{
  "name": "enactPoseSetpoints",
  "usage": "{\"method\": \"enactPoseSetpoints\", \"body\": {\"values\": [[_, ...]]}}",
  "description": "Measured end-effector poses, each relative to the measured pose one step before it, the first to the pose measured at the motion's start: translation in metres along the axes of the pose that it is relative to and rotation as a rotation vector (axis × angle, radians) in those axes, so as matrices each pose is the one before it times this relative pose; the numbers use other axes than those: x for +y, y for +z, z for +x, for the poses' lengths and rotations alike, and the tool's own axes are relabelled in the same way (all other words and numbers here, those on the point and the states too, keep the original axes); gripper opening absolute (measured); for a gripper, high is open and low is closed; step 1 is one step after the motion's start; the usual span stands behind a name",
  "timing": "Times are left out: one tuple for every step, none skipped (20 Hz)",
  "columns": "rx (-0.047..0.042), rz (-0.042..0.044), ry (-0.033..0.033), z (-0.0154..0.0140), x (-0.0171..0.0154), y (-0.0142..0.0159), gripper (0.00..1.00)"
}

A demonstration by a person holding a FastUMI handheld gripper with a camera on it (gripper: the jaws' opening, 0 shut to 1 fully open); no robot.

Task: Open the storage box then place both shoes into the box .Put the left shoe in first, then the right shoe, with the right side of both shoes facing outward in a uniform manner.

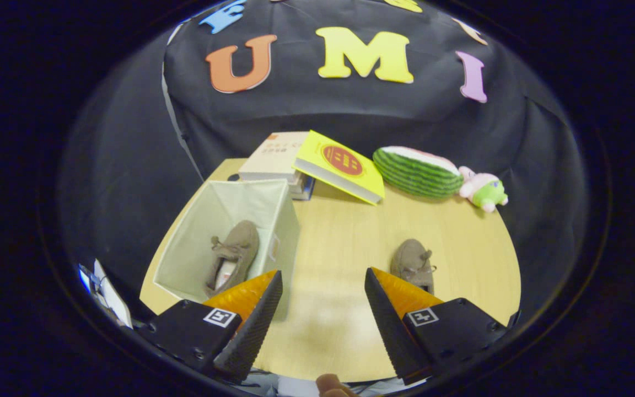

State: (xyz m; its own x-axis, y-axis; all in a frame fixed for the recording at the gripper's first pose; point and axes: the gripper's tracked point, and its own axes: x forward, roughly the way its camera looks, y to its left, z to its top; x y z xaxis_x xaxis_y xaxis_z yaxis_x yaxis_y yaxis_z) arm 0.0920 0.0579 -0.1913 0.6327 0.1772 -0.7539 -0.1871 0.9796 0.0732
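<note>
A round-edged, light wooden table point(345, 309) stands in a booth hung with black cloth point(130, 165), which drapes in folds behind and to both sides. The tabletop's pale grain carries a soft, diffuse sheen near its front edge, from light overhead. The cloth wall meets the table's far edge; the surroundings below are dark.

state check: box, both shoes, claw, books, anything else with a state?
storage box: open, upright, one shoe inside
shoe in box: lying in the box, toe away from the claw
shoe on table: out of the box, just beyond one finger, untouched
claw: open, fingers apart, holding nothing, bare table between them
yellow book: closed, tilted, leaning on the book stack
watermelon toy: lying on the table
plush toy: lying beside the watermelon toy
</note>
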Motion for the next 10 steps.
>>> {"method": "enactPoseSetpoints", "body": {"values": [[0.03178,0.00522,-0.02229,0.00176,-0.0172,-0.00832,0.97],[0.02928,-0.00066,-0.03161,0.00298,-0.01814,-0.0073,0.97],[0.01483,0.00138,-0.03855,0.0034,-0.01957,-0.0049,0.97],[0.02088,0.00237,-0.03464,0.00681,-0.0161,-0.00528,0.97],[0.0311,0.0058,-0.03233,0.00754,-0.01545,-0.00679,0.97],[0.03517,0.00876,-0.03353,0.00793,-0.01421,-0.00613,0.97],[0.02806,0.00144,-0.02548,0.00874,-0.0136,-0.00506,0.97],[0.02176,0.00948,-0.01922,0.00933,-0.0101,-0.0021,0.97],[0.01588,0.00918,-0.01636,0.01005,-0.01014,-0.00206,0.97],[0.01789,0.00983,-0.00774,0.0104,-0.00702,-0.00153,0.97]]}}
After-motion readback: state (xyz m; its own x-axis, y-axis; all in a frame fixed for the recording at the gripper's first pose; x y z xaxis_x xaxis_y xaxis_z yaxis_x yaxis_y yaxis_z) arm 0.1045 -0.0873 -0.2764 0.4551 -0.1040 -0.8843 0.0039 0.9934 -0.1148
